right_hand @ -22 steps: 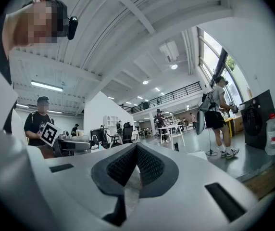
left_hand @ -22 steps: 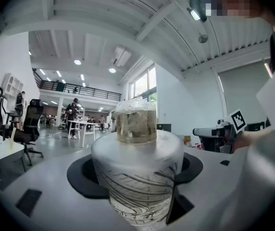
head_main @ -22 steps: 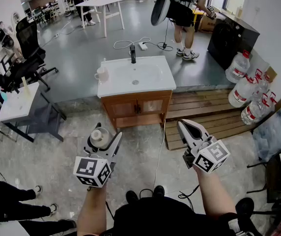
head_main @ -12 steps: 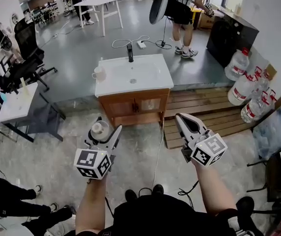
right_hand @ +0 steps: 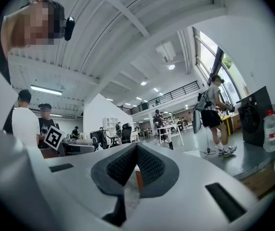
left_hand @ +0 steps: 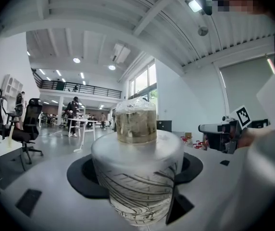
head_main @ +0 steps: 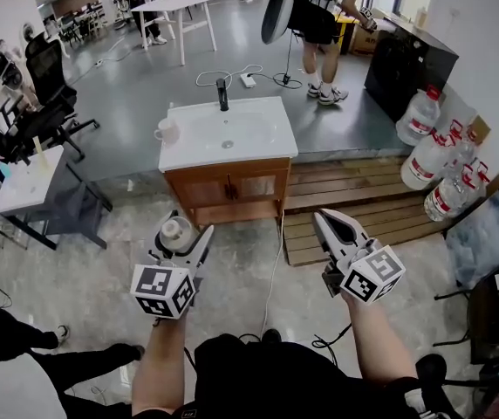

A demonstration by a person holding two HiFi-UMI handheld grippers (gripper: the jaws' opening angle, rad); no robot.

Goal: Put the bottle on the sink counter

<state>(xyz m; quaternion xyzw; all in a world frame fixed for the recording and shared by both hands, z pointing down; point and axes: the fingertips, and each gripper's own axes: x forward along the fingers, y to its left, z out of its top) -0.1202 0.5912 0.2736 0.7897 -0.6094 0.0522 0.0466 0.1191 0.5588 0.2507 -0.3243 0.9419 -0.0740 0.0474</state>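
Observation:
My left gripper (head_main: 185, 243) is shut on a clear bottle (head_main: 177, 232), held upright above the floor in front of the sink counter (head_main: 277, 138). In the left gripper view the bottle (left_hand: 137, 186) fills the space between the black pads (left_hand: 82, 174), and its capped neck (left_hand: 136, 121) points away. My right gripper (head_main: 326, 223) is shut with nothing in it; its dark pads (right_hand: 149, 167) meet in the right gripper view. The white counter with basin, black faucet (head_main: 222, 94) and white mug (head_main: 166, 130) tops a wooden cabinet (head_main: 228, 186) a few steps ahead.
Wooden pallets (head_main: 363, 203) lie right of the cabinet, with large water jugs (head_main: 419, 116) behind them. A white side table (head_main: 27, 177) and office chairs (head_main: 44, 72) stand at left. A cable (head_main: 276, 264) runs across the floor. A person (head_main: 319, 11) stands beyond the sink.
The sink counter has drifted slightly left in the head view as I shifted. Both grippers keep their places and grips; the bystander's legs at lower left have moved.

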